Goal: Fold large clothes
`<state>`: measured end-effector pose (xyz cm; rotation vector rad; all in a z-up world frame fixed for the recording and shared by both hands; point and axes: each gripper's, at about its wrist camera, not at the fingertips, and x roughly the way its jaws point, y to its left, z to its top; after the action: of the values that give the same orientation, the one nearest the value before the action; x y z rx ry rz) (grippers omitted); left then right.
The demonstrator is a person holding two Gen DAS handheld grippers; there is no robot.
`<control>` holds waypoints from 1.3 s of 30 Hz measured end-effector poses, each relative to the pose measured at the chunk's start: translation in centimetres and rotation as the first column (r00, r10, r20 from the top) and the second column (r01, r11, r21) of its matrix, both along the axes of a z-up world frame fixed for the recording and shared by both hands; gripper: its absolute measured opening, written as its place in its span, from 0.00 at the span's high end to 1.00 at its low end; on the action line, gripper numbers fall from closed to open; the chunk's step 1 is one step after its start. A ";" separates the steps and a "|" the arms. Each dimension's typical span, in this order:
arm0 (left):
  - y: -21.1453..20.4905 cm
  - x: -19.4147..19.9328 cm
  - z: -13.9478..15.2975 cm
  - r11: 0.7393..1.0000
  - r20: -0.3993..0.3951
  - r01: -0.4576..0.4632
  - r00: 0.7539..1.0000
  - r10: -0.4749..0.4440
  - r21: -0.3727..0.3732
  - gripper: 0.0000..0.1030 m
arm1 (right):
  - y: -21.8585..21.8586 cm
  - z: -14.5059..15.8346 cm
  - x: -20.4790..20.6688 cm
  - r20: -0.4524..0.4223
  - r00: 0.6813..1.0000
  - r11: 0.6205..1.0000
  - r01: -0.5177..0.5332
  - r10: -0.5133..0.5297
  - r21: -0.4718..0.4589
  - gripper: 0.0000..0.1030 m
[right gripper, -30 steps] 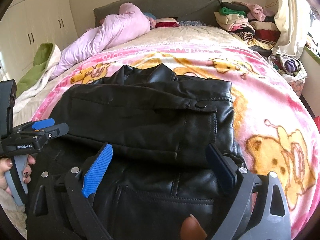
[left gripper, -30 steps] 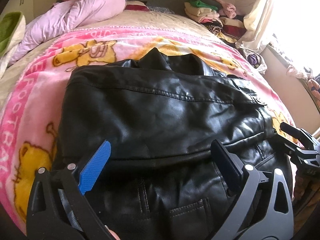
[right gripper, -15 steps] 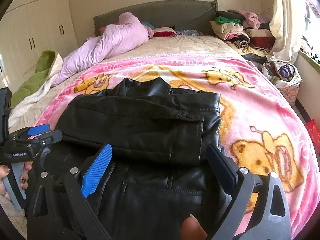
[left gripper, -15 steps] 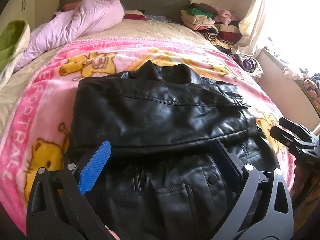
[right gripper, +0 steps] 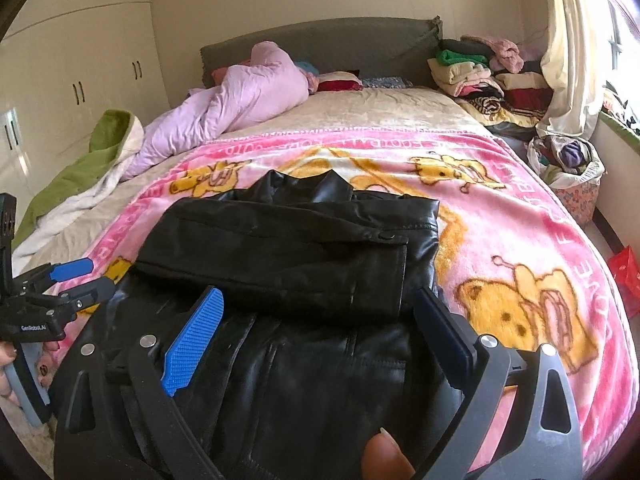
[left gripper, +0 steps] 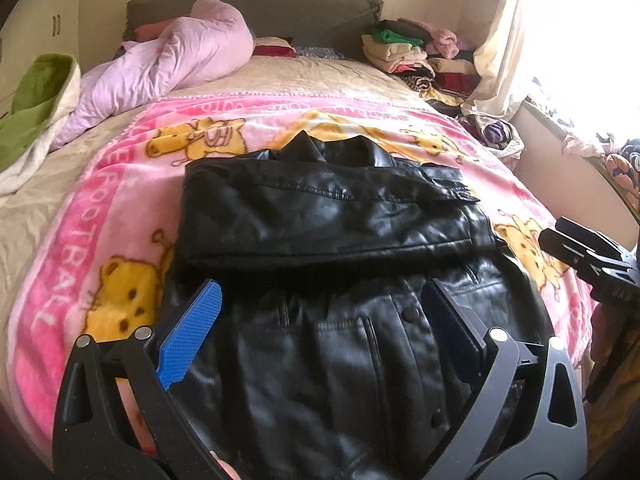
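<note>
Item: black leather jacket (left gripper: 332,216), lying flat on a pink cartoon blanket (left gripper: 100,216) on the bed (right gripper: 384,108). Collar at the far end, hem at the near end, so the long axis runs near to far. The sleeves are already folded across the chest, forming a thick band across the upper half. The lower body, with its pockets and snap buttons, lies unfolded directly under both grippers.

Left gripper (left gripper: 320,320): jaws wide apart, holding nothing, over the near left part of the jacket's lower body. The blue pad (left gripper: 192,336) sits over the jacket's left edge.

Right gripper (right gripper: 316,320): jaws wide apart, empty, over the near right part of the lower body, just short of the near edge of the folded sleeve band.

Governing relation: the jacket extends away from both sets of jaws, and the hem is nearer to the person than the fingertips, low in or below both views. Each gripper is about equally close to its own side. Judgement: the likely next fold brings the hem up toward the collar, so both grippers would need to drop to the near edge and pinch a corner each. Leather is stiff and slick, so a shallow pinch may slip.

Containers: a basket (right gripper: 572,172) on the floor beyond the bed's right side, filled with bundled cloth. No other container noted.

Other stock: a stack of folded clothes (right gripper: 480,76) at the far right by the headboard; a lilac quilt (right gripper: 232,112) far left.
</note>
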<state>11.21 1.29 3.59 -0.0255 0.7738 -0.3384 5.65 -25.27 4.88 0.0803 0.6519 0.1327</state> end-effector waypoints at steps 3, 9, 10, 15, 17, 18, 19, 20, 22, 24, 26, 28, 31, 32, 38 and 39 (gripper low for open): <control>0.3 -1.0 -0.1 1.000 -0.002 -0.009 1.000 0.009 -0.005 0.09 | 0.1 0.1 -1.0 0.004 1.000 1.000 -0.012 0.012 -0.003 0.08; 0.8 -2.8 -0.8 1.000 -0.015 -0.028 0.999 0.028 -0.002 0.09 | -0.2 0.1 -2.6 0.006 1.000 0.999 -0.031 0.031 -0.014 0.07; 0.9 -3.1 -0.9 0.999 -0.018 -0.032 0.999 0.032 -0.001 0.09 | -0.3 0.0 -3.0 0.007 0.999 0.999 -0.033 0.033 -0.018 0.07; 1.3 -4.2 -1.5 0.999 -0.032 -0.051 0.998 0.052 0.018 0.09 | -1.0 -0.3 -4.3 0.003 0.999 0.999 -0.035 0.035 -0.026 0.07; 1.5 -4.5 -1.8 0.998 -0.039 -0.059 0.997 0.060 0.021 0.09 | -1.4 -0.6 -4.8 -0.003 0.999 0.999 -0.036 0.036 -0.029 0.07; 1.7 -4.7 -2.0 0.997 -0.044 -0.067 0.997 0.068 0.026 0.09 | -1.5 -0.7 -5.0 -0.005 0.999 0.999 -0.037 0.036 -0.026 0.07; 1.7 -4.9 -2.1 0.997 -0.047 -0.070 0.996 0.072 0.029 0.09 | -1.5 -0.8 -5.1 -0.009 0.999 0.999 -0.037 0.037 -0.024 0.07; 1.8 -5.0 -2.2 0.997 -0.050 -0.075 0.996 0.076 0.033 0.09 | -1.7 -0.9 -5.3 -0.014 0.999 0.999 -0.037 0.037 -0.021 0.07; 2.0 -5.3 -2.5 0.996 -0.057 -0.083 0.995 0.086 0.043 0.09 | -2.1 -1.4 -5.7 -0.024 0.999 0.999 -0.041 0.040 -0.017 0.07; 2.3 -5.6 -2.8 0.994 -0.064 -0.095 0.993 0.099 0.052 0.09 | -2.3 -1.6 -6.1 -0.026 0.999 0.999 -0.037 0.036 -0.019 0.07; 2.6 -5.9 -3.1 0.993 -0.074 -0.107 0.991 0.111 0.057 0.09 | -2.6 -2.1 -6.4 -0.036 0.999 0.999 -0.036 0.036 -0.013 0.06; 3.2 -6.1 -3.5 0.991 -0.084 -0.121 0.988 0.126 0.061 0.09 | -2.9 -2.5 -6.8 -0.046 0.998 0.999 -0.035 0.035 -0.008 0.06; 4.1 -6.4 -4.1 0.987 -0.103 -0.148 0.983 0.154 0.065 0.09 | -3.3 -3.2 -7.2 -0.063 0.998 0.999 -0.031 0.030 -0.007 0.06; 4.3 -6.5 -4.1 0.986 -0.106 -0.154 0.981 0.160 0.065 0.09 | -3.5 -3.4 -7.4 -0.069 0.997 1.000 -0.029 0.029 -0.004 0.06; 6.2 -7.1 -4.8 0.978 -0.126 -0.197 0.971 0.204 0.068 0.09 | -4.6 -4.7 -8.4 -0.106 0.994 1.000 -0.022 0.022 0.000 0.06; 6.5 -7.3 -4.9 0.976 -0.129 -0.204 0.969 0.212 0.070 0.09 | -4.7 -5.0 -8.6 -0.115 0.993 1.000 -0.024 0.023 -0.002 0.06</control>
<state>3.94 7.80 -1.31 -0.0772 0.9068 -0.1157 -2.92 -29.97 -0.08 0.0770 0.7684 0.1502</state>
